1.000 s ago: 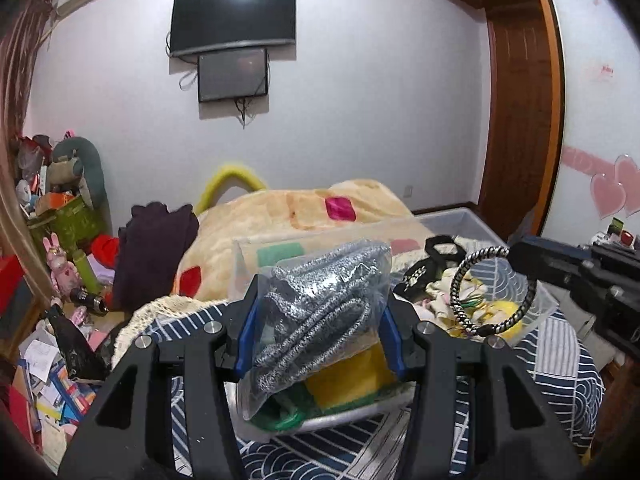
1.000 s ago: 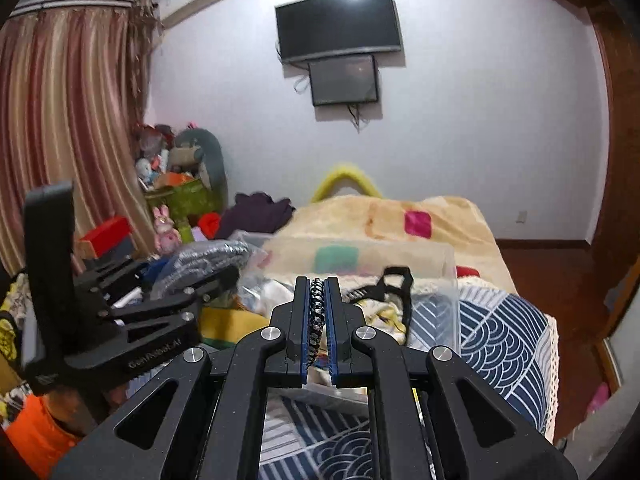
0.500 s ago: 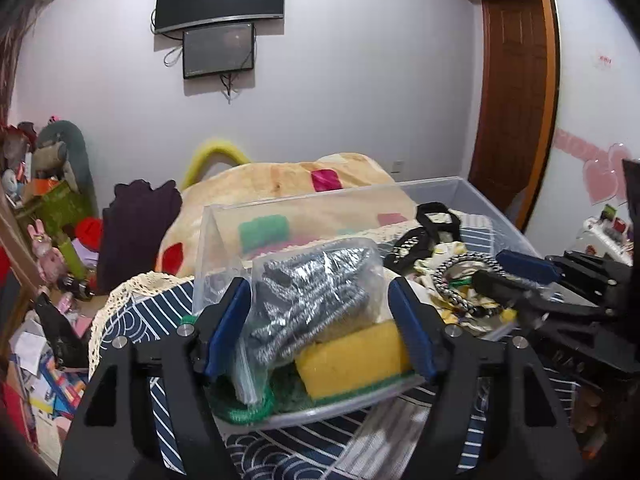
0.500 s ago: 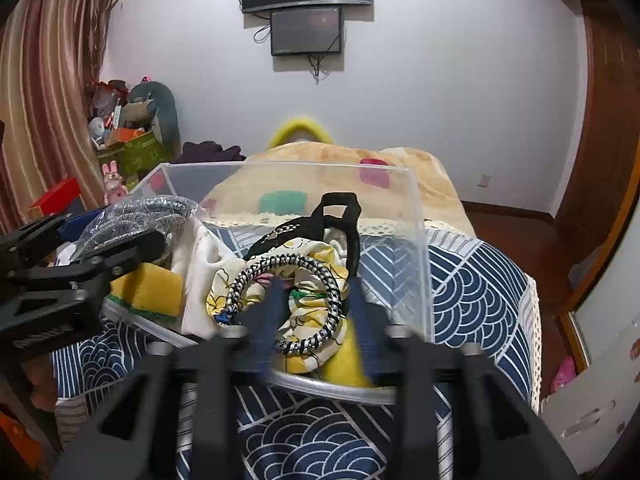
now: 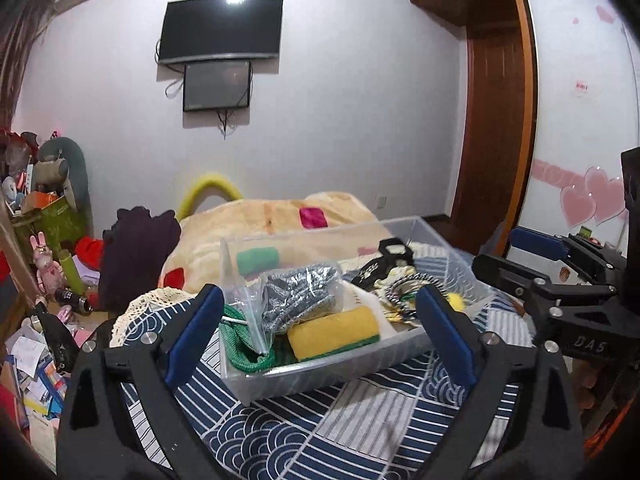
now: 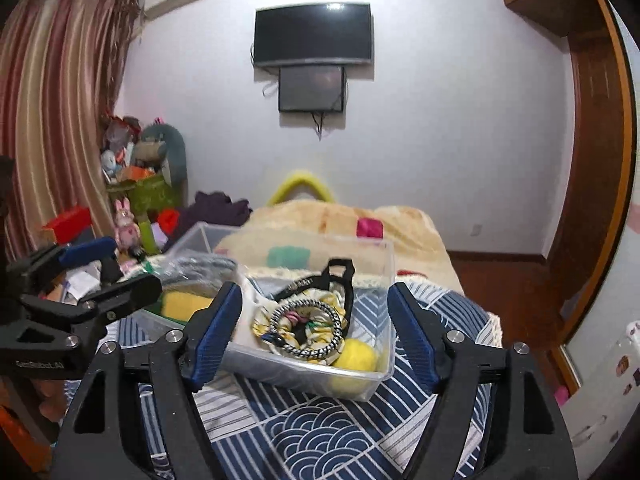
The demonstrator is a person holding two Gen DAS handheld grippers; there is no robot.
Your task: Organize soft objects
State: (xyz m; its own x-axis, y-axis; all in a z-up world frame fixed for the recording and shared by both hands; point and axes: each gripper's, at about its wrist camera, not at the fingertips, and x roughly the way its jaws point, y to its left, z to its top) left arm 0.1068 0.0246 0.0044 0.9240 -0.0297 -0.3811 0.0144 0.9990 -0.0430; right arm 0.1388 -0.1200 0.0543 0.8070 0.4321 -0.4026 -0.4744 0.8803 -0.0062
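A clear plastic bin (image 5: 320, 376) (image 6: 320, 380) sits on a blue patterned cloth. In it lie a bag of silvery scrubbers (image 5: 298, 294), a yellow sponge (image 5: 334, 330) (image 6: 186, 304), a green cord (image 5: 240, 344), a black-and-white braided ring (image 6: 308, 330) (image 5: 404, 286), floral fabric (image 6: 320, 312), a black strap (image 6: 336, 276) and a yellow ball (image 6: 356, 354). My left gripper (image 5: 320, 334) is open and empty in front of the bin. My right gripper (image 6: 314, 338) is open and empty, also short of the bin.
The blue patterned cloth (image 5: 320, 432) covers the surface under the bin. Behind lies a bed with a tan blanket (image 5: 272, 216). Clutter and toys (image 5: 44, 240) fill the floor at left. A wooden wardrobe (image 5: 496, 120) stands at right.
My left gripper let go of the scrubber bag and my right let go of the braided ring; both items now lie in the bin. Both grippers opened wide and drew back.
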